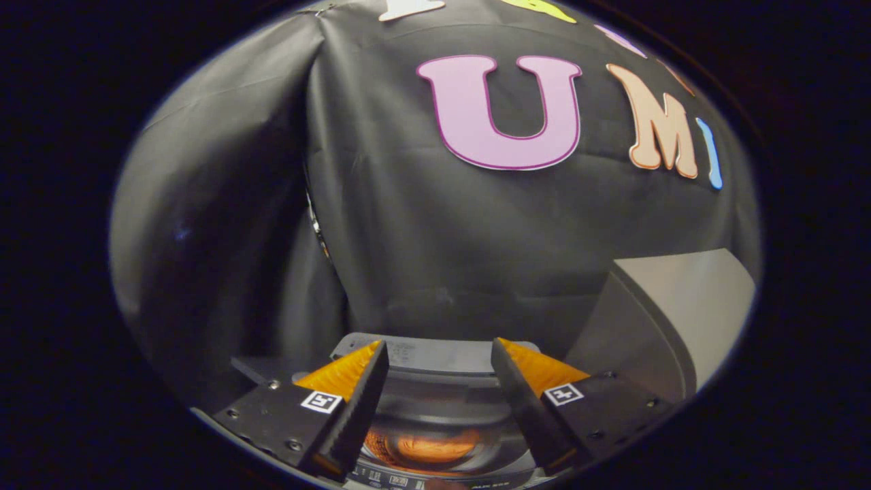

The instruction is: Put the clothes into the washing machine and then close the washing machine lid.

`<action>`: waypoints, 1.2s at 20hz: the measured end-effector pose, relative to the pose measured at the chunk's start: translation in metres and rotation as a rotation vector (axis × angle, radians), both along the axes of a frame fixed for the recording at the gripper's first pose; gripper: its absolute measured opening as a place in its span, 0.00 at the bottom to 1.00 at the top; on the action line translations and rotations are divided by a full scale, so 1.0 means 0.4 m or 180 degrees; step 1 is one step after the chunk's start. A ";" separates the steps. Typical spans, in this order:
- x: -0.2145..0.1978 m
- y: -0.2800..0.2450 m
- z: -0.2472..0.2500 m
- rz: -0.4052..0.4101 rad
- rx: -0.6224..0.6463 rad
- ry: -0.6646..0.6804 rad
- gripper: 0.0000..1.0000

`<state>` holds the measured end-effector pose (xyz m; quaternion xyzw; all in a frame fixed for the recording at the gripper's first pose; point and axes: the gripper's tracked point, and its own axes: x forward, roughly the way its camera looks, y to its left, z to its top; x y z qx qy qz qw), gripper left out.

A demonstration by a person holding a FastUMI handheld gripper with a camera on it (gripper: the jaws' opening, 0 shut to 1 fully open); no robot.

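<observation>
Claw [439,364]: released, fingers spread well apart, nothing held between them.

Washing machine [435,381]: directly below and just ahead of the fingers, drum opening [435,435] facing up and visible through the gap between them.

Clothes [432,446]: an orange-toned mass down inside the drum, between and below the fingers; blurred, so not certain whether fabric or a reflection off the drum wall.

Lid [674,313]: raised, standing to the right of the right finger and slightly beyond it, apart from the claw.

Judged status: loading apparently complete; lid closing not yet done.

Hazards from here:
- Lid slamming if pushed past its balance point without support; cause: released claw unable to brake the fall.
- Finger glancing off the lid's smooth face; cause: contact too near the edge.
- Finger caught under the lid; cause: claw left over the drum opening during closing.
- Fabric trapped at the rim if any cloth rides high; not verifiable here.
</observation>
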<state>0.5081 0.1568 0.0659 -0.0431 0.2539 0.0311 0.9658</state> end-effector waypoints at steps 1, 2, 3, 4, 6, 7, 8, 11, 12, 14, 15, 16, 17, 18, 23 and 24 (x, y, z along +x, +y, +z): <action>-0.006 -0.001 0.012 0.0008 0.0045 -0.0051 0.92; -0.003 0.008 0.021 0.0060 0.0106 -0.0136 0.92; -0.004 0.008 0.034 0.0094 0.0128 -0.0202 0.92; -0.026 0.002 0.043 0.0124 0.0123 -0.0240 0.92; -0.071 0.008 0.064 0.0198 0.0104 -0.0270 0.92; -0.098 0.012 0.075 0.0241 0.0108 -0.0324 0.92; -0.131 0.015 0.082 0.0276 0.0081 -0.0377 0.92; -0.211 0.001 0.106 0.0366 0.0090 -0.0479 0.92; -0.238 0.002 0.115 0.0380 0.0125 -0.0515 0.92; -0.294 -0.014 0.122 0.0394 0.0118 -0.0568 0.92; -0.321 -0.032 0.135 0.0386 0.0031 -0.0649 0.92; -0.347 -0.055 0.147 0.0368 -0.0079 -0.0737 0.92; -0.372 -0.076 0.154 0.0348 -0.0147 -0.0799 0.92; -0.398 -0.091 0.148 0.0332 -0.0161 -0.0839 0.92; -0.556 -0.168 0.141 0.0200 -0.0095 -0.1002 0.91; -0.592 -0.183 0.127 0.0202 -0.0117 -0.0980 0.91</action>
